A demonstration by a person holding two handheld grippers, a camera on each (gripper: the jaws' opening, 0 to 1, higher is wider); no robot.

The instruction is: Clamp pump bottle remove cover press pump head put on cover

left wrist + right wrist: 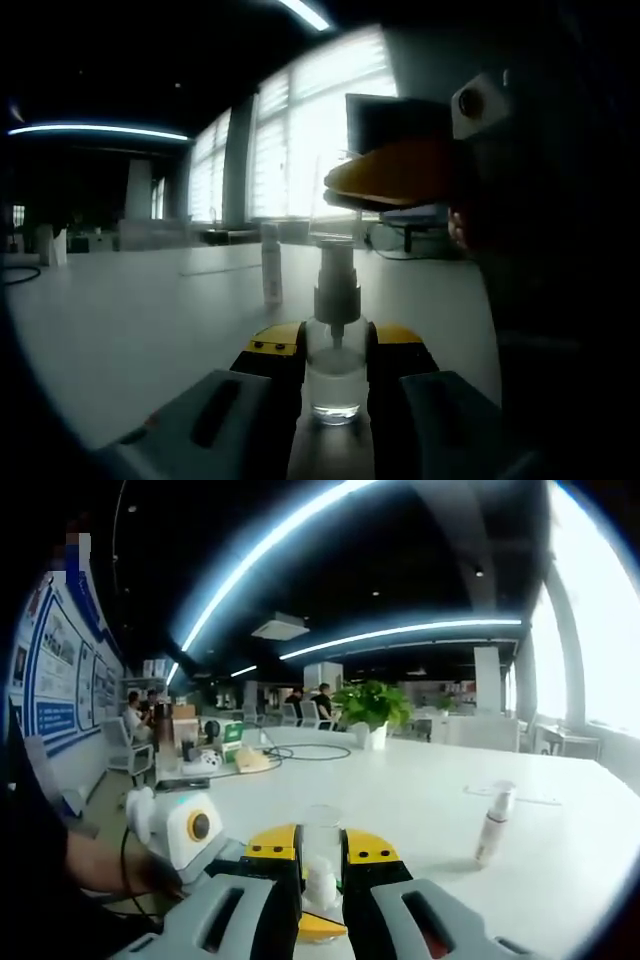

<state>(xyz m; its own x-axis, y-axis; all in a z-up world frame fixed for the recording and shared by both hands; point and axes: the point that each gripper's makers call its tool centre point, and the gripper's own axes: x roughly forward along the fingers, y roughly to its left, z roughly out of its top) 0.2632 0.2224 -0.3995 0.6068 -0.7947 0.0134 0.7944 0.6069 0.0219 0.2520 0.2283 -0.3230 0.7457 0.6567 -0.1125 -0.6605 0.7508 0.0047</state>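
left gripper view: left claw clamped on the clear round body of the pump bottle, standing upright on the white bench, pump head bare. right claw overhead, just above the pump head. second spray bottle well behind. likely light, stiff, slick plastic; best gripped low on the body, as here, pressing straight down to avoid tipping.

right gripper view: right claw pinched on the clear cover, looking down on the white pump head. cover thin, light, easily crushed or slipped; gentle squeeze on its sides. left gripper at lower left, spray bottle to the right, plant and people beyond; cover grip plain here, body grip plain in the other.
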